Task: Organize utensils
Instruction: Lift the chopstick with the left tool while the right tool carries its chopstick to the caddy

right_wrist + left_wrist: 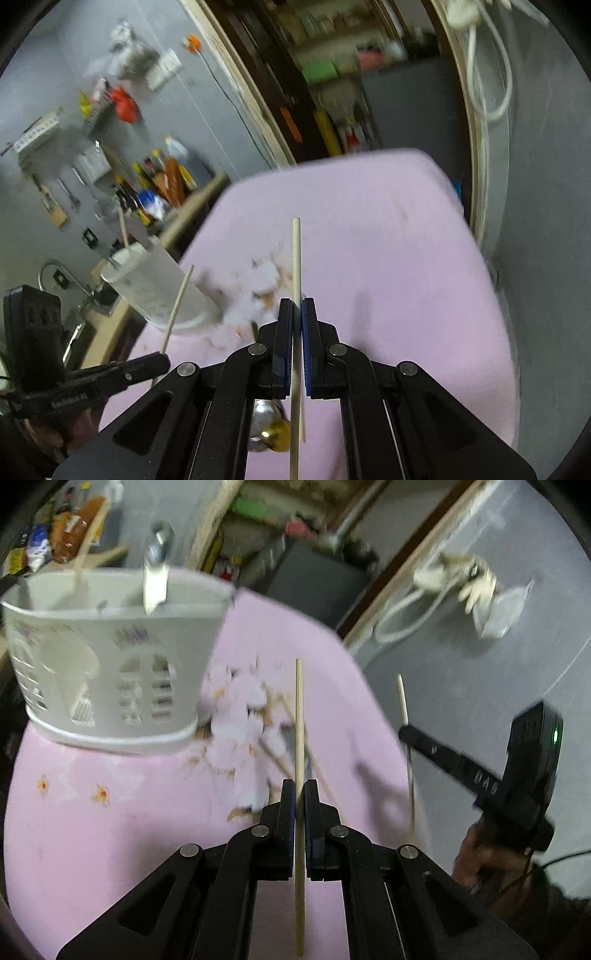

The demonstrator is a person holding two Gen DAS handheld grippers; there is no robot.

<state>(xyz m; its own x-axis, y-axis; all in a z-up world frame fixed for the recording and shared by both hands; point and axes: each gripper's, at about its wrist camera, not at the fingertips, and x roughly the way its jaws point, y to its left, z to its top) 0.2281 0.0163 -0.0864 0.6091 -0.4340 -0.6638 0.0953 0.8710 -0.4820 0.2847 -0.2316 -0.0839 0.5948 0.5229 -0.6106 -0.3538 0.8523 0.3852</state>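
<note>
My left gripper is shut on a wooden chopstick that points up and forward over the pink cloth. My right gripper is shut on a second wooden chopstick. The right gripper also shows at the right of the left wrist view with its chopstick; the left gripper shows at the lower left of the right wrist view with its chopstick. A white slotted utensil holder stands at the left, holding a metal spoon and wooden sticks. It also shows in the right wrist view.
A pink flowered cloth covers the table. More chopsticks lie on it past my left gripper. A shiny spoon bowl and a gold-coloured piece lie under my right gripper. Grey wall, white cable and cluttered shelves stand behind.
</note>
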